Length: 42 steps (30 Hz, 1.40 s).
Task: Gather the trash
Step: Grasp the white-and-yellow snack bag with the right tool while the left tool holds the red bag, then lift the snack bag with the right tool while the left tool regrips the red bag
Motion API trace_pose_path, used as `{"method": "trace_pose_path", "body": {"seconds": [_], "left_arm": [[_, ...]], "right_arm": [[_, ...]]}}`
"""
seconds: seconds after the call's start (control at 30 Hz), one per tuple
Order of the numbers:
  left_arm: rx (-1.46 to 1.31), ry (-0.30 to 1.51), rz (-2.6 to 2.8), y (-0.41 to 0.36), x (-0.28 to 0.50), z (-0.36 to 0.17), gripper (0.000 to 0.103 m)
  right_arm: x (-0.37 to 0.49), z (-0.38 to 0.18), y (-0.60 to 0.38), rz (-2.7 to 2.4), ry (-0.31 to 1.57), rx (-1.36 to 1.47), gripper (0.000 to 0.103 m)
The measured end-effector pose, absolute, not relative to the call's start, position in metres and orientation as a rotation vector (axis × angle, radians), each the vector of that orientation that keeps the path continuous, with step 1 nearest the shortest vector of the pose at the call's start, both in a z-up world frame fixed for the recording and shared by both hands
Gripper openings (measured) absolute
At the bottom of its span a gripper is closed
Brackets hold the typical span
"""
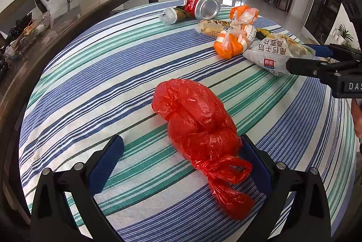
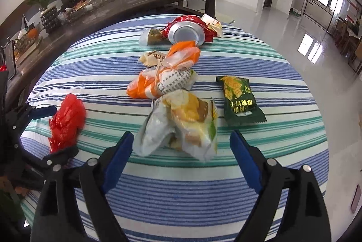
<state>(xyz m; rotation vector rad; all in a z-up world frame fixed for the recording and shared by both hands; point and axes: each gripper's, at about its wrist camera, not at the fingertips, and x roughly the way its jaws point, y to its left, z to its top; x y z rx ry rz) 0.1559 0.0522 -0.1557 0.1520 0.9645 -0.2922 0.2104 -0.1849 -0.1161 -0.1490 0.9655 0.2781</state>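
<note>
A knotted red plastic bag (image 1: 199, 129) lies on the striped tablecloth (image 1: 101, 74) between the fingers of my left gripper (image 1: 181, 151). That gripper is open; the bag rests against its right finger (image 1: 255, 162), and the left finger stands well clear. In the right wrist view a crumpled white and yellow wrapper (image 2: 181, 124) lies between the blue pads of my right gripper (image 2: 181, 140), which is open, neither pad pressing on it. The red bag (image 2: 66, 119) and the left gripper (image 2: 56, 133) show at that view's left edge.
Further back on the cloth lie a green snack packet (image 2: 239, 99), an orange and white bag (image 2: 163, 77), a beige wrapper (image 2: 151, 57) and a silver tin in red wrapping (image 2: 185, 32). A dark, cluttered glass-topped table (image 2: 135, 4) stands behind the round table.
</note>
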Motion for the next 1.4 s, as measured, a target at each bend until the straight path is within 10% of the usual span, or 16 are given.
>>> {"method": "trace_pose_path", "body": {"seconds": [0.1,0.23,0.53,0.93,1.4], "left_arm": [[0.152,0.965,-0.292,0.052,0.156,-0.156,0.099],[0.152,0.965,-0.292,0.052,0.156,-0.156,0.099],[0.152,0.964,-0.291,0.052,0.156,-0.156,0.099],[0.159,0.965,-0.292,0.056,0.153,-0.155,0.099],[0.158,0.989,-0.41,0.057,0.141,-0.145,0.098]], "right_arm": [[0.221,-0.125,-0.182,0.285,0.991,-0.141,0.085],[0.219,-0.133,-0.192,0.283,1.01,-0.082,0.054],[0.141,-0.126,-0.221,0.233,0.96,-0.053,0.05],[0.133,-0.146,-0.206,0.222,0.971,-0.076,0.082],[0.131,-0.114,-0.231,0.259,0.956,0.011,0.086]]}}
